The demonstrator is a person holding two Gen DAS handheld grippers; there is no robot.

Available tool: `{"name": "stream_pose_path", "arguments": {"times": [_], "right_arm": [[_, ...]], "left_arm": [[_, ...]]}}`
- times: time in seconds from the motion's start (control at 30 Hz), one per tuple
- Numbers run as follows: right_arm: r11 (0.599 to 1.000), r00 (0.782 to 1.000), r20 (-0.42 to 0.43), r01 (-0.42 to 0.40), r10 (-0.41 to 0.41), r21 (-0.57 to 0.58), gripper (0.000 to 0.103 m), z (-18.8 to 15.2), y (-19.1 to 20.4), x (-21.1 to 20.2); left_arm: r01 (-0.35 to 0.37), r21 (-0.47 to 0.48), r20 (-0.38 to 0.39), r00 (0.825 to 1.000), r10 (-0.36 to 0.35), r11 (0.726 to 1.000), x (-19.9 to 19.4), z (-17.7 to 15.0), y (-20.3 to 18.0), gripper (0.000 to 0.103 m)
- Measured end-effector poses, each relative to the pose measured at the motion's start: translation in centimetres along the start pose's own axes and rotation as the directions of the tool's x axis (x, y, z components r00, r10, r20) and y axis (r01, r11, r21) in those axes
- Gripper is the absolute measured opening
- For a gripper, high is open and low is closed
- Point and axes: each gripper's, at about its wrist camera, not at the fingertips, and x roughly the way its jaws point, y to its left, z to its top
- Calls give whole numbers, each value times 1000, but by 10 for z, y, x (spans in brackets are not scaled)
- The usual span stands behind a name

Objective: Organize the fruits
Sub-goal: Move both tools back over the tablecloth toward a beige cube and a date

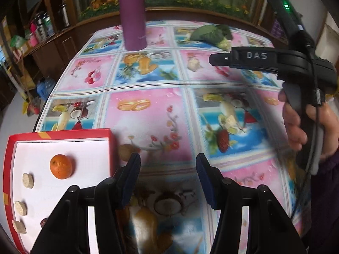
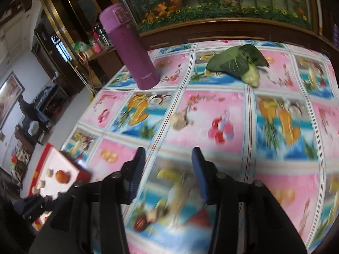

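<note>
Item: both your grippers agape and empty over the glossy fruit-print tablecloth [image 1: 148,110].

Room: dark wooden cabinets, a floral mural behind. Your left gripper [image 1: 168,175] has jaws spread wide, holding nothing, above the cloth; left of them sits the red-rimmed white cardboard tray [image 1: 8,158] carrying the round orange fruit [image 1: 61,166] and pale beige slices [image 1: 28,180]. Your right gripper [image 2: 169,171] likewise gapes, touching nothing. Far ahead: a purple cylindrical flask [image 2: 131,48] and a leafy green vegetable [image 2: 237,62]. The tray's near end is hidden; the right view is blurred.
</note>
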Motion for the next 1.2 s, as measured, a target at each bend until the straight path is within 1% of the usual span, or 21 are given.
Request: {"name": "stream_pose_path", "arguments": {"times": [0.07,0.17,0.27,0.33,0.4,0.47,0.5,0.53,0.57,0.63,0.67,0.7,0.8,0.87,0.97,1.03,1.1,1.17,1.2], "right_arm": [[999,1000,-15,22,-22,-36,50,10,-1,17],[999,999,-49,12,-13,-32,50,21,-5,41],[1000,999,-45,5,-6,-26,50,29,-6,54],[1000,998,-64,8,-10,-30,50,31,-5,60],[998,995,-81,49,-52,-36,50,30,-6,68],[999,995,-92,47,-49,-25,50,29,-11,73],[999,996,-76,44,-46,-30,41,28,-11,72],[999,997,-74,34,-37,-39,35,26,-12,71],[999,997,-78,23,-26,-37,27,24,-13,71],[1000,997,-75,5,-7,-26,21,20,-16,66],[1000,997,-76,-4,3,-23,14,18,-17,64],[1000,997,-73,-4,2,-23,10,15,-18,61],[1000,998,-58,-8,7,-13,10,1,-26,44],[1000,999,-45,-3,3,-9,10,-10,-34,30],[999,999,-41,-34,34,14,9,-28,-46,8],[999,998,-51,-38,38,10,9,-38,-50,-5],[999,999,-35,-31,30,-28,9,-37,-45,-15],[999,1000,1,-29,29,-29,10,-23,-40,-20],[999,999,15,-32,32,-19,14,-15,-39,-19]], "left_arm": [[-6,-5,8,1000,6,1000,-1,2,3,54],[-25,2,12,1000,25,1000,-1,5,7,54],[-35,-5,10,999,35,999,1,7,13,54],[-33,-7,14,999,33,999,2,9,15,54],[-27,-2,11,1000,27,1000,4,10,14,54],[-22,0,5,1000,22,1000,8,10,12,54],[-17,3,3,1000,17,1000,9,10,11,54],[-10,7,0,1000,10,1000,10,9,9,54],[-4,11,-5,1000,4,1000,11,9,8,54],[17,26,-16,1000,-16,1000,14,8,2,54],[28,37,-20,999,-27,999,15,8,-2,54],[35,42,-24,999,-34,998,16,7,-5,54],[69,68,-31,997,-67,995,19,5,-19,54],[79,82,-41,996,-76,993,22,4,-27,54],[104,101,-48,994,-99,990,24,3,-39,54],[114,93,-53,993,-110,989,28,3,-43,54],[129,69,-55,991,-125,989,30,5,-43,54],[127,57,-55,991,-124,990,31,4,-43,54],[126,51,-54,991,-124,991,30,2,-42,54]]}}
